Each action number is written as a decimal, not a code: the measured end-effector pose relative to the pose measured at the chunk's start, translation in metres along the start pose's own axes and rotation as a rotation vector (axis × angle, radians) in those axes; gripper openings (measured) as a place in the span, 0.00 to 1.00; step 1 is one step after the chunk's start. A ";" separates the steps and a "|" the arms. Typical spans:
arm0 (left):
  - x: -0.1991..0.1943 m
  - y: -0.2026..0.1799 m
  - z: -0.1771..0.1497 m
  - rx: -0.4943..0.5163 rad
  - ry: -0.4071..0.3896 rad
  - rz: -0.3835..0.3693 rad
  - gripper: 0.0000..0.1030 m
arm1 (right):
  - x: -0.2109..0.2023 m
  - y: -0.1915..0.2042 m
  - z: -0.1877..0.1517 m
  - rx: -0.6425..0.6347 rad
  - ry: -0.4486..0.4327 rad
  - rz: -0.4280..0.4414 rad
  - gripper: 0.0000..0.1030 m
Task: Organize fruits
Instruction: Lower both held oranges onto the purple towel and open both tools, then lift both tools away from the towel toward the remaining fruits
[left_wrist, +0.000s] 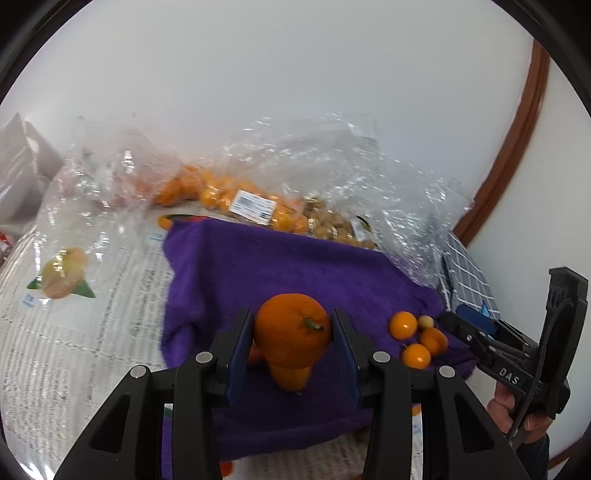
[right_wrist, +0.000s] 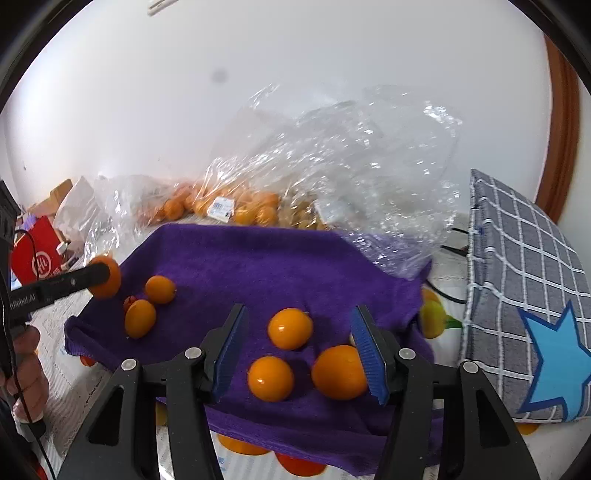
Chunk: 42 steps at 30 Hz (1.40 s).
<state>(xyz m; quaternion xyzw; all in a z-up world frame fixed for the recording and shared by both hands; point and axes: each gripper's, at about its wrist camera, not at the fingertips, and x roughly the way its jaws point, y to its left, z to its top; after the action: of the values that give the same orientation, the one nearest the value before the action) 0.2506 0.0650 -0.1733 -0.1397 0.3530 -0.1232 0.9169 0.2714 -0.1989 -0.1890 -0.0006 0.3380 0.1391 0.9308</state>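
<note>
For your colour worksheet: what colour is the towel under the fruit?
Purple towel; clearest in the right wrist view.

Bright, even light; fisheye-warped edges, slight blur.

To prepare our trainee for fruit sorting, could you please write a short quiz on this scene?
1. True or false: the left gripper holds an orange.
2. The loose fruit lies on: A a plate, B the towel, C a tray.
3. Fill in: the jaws of the right gripper are ____.

Key: 1 true; 2 B; 3 open.
</note>
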 end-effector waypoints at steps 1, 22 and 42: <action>0.003 -0.005 -0.001 0.012 0.012 -0.006 0.40 | -0.001 -0.002 0.000 0.004 -0.002 -0.006 0.56; 0.054 -0.054 -0.010 0.119 0.134 0.044 0.40 | -0.030 -0.058 0.008 0.129 -0.024 -0.045 0.56; 0.005 -0.051 -0.005 0.120 -0.030 0.090 0.47 | -0.034 -0.043 0.008 0.083 -0.063 -0.042 0.56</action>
<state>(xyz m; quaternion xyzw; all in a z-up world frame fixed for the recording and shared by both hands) 0.2443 0.0151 -0.1618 -0.0705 0.3371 -0.1004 0.9335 0.2626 -0.2483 -0.1652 0.0354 0.3141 0.1052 0.9429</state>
